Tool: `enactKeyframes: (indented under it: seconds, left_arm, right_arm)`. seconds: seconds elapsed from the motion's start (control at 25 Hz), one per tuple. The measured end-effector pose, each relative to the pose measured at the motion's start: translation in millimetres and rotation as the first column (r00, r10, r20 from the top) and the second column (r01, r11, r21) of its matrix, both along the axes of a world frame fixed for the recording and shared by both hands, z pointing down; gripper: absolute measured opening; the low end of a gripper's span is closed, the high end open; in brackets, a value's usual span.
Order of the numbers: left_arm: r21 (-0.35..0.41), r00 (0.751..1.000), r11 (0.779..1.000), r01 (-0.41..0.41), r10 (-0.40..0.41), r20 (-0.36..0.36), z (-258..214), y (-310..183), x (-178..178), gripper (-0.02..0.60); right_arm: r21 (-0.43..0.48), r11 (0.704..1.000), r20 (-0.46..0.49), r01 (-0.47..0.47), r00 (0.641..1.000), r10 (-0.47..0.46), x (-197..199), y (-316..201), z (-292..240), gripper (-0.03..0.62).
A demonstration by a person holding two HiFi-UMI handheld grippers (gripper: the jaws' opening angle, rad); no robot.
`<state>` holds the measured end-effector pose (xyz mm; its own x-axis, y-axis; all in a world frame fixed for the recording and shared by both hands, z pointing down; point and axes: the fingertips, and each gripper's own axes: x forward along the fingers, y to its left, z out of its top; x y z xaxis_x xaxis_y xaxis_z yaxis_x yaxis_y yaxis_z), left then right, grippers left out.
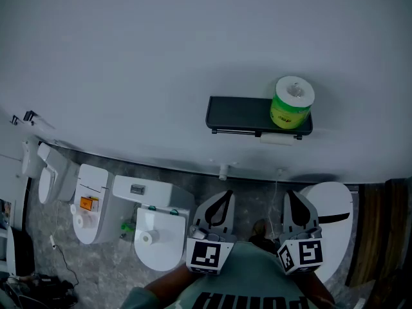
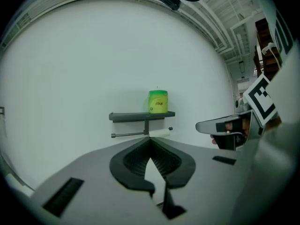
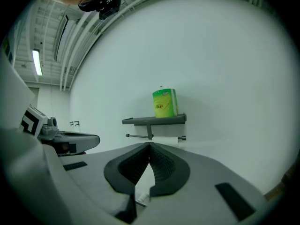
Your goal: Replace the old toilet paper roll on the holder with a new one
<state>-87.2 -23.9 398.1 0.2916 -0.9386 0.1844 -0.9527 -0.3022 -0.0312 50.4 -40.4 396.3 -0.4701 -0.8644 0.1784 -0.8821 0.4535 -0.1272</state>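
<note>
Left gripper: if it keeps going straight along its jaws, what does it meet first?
The left gripper lines up with the old roll on the rail under the dark shelf; nothing shows between. Depth unclear: slightly lower, it reaches the wall.

The round wrapped paper roll [image 1: 291, 107] is yellow-green with a white top, the flat wall shelf [image 1: 237, 113] black, the small paper roll [image 1: 278, 139] beneath white, the plain wall [image 1: 141, 56] pale grey.
</note>
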Motion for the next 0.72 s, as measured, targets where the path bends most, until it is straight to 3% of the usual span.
enactKeyframes:
  seconds: [0.36, 0.72]
  left_arm:
    - [-0.018, 0.995, 0.995, 0.102, -0.101, 0.023, 1, -39, 15, 0.005]
    - [-0.057, 0.987, 0.988, 0.146, -0.141, 0.08, 18, -47, 23, 0.004]
  right_arm:
    - [0.006, 0.995, 0.07, 0.097, 0.993, -0.098, 15, -54, -1, 0.008]
    - [-0.044, 0.984, 0.139, 0.174, 0.976, -0.166, 15, -79, 21, 0.008]
